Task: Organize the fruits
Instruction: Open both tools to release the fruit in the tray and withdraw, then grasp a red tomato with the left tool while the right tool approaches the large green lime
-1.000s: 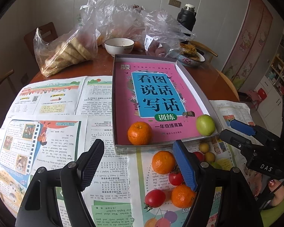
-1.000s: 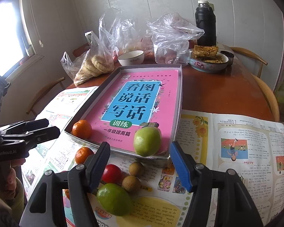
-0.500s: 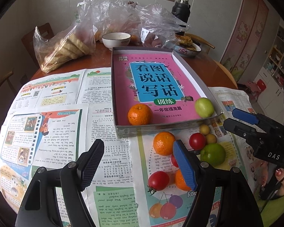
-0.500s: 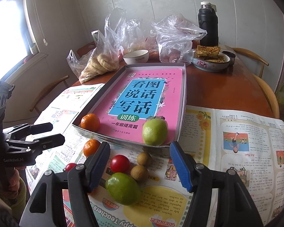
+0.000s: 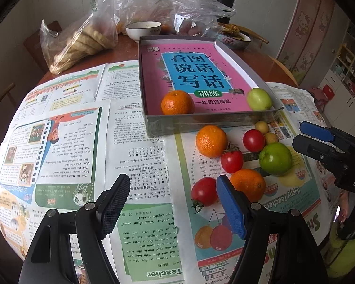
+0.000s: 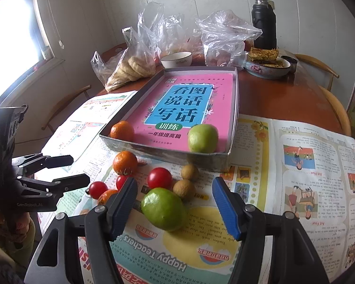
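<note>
A shallow grey box (image 5: 201, 120) holds a pink book, with an orange (image 5: 177, 102) and a pale green fruit (image 5: 259, 99) at its near edge. In front of it, loose fruit lies on newspaper: two oranges (image 5: 211, 140), three cherry tomatoes (image 5: 232, 161), a green fruit (image 6: 163, 208) and two small brown fruits (image 6: 184, 188). My left gripper (image 5: 172, 182) hangs open over the newspaper, its blue finger beside the near orange (image 5: 248, 184). My right gripper (image 6: 174, 184) is open, and the green fruit lies between its fingertips without touching the pads.
Newspaper sheets (image 5: 66, 146) cover the near half of the round wooden table (image 6: 295, 104). Behind the box stand a white bowl (image 5: 143, 29), plastic bags of bread (image 5: 82, 45), a dish of flatbread (image 6: 267, 65) and a black flask (image 6: 264, 23). Chairs ring the table.
Both grippers have drifted, the left one also lower, so the loose fruit now shows more fully ahead of them. Both stayed open and no fruit has moved.
</note>
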Demonstrator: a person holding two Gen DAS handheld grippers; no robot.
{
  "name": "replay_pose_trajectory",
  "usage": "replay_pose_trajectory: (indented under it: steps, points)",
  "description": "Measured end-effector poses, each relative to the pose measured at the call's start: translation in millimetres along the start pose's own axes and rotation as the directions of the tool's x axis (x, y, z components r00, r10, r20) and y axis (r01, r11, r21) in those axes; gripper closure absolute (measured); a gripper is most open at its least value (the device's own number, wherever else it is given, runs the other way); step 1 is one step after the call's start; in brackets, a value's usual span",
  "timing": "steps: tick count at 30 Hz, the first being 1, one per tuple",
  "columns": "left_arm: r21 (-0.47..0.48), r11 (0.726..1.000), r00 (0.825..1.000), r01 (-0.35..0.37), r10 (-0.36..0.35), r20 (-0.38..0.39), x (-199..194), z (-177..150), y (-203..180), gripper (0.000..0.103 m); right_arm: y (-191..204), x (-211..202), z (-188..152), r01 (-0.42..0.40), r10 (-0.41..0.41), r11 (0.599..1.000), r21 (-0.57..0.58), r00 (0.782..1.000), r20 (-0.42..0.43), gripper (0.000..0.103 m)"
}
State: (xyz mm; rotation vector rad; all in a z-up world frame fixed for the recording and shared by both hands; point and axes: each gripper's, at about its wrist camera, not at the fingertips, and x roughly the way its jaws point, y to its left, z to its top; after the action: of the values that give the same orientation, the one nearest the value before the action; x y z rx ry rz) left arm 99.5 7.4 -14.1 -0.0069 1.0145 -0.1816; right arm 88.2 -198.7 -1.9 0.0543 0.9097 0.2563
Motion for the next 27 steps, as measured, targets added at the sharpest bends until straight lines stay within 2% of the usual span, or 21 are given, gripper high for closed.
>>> replay_pose_trajectory:
  steps: [11,23,27]
  points:
    - [0.02,1.0,1.0,0.006,-0.005,-0.011,-0.3,-12.0,0.3,0.027,3.3,5.4,-16.2,-0.015,0.015,1.0,0.0,0.999,-0.038,0.038]
    - [0.07,0.997,1.0,0.014,-0.013,-0.012,3.6,-15.9,-15.7,0.027,6.5,9.0,-21.5,-0.027,0.026,1.0,-0.003,0.998,-0.06,0.038]
    - [0.078,0.997,1.0,0.03,-0.029,-0.01,4.8,-13.9,-18.2,0.037,6.5,10.6,-23.3,-0.033,0.032,0.999,-0.005,0.997,-0.063,0.038]
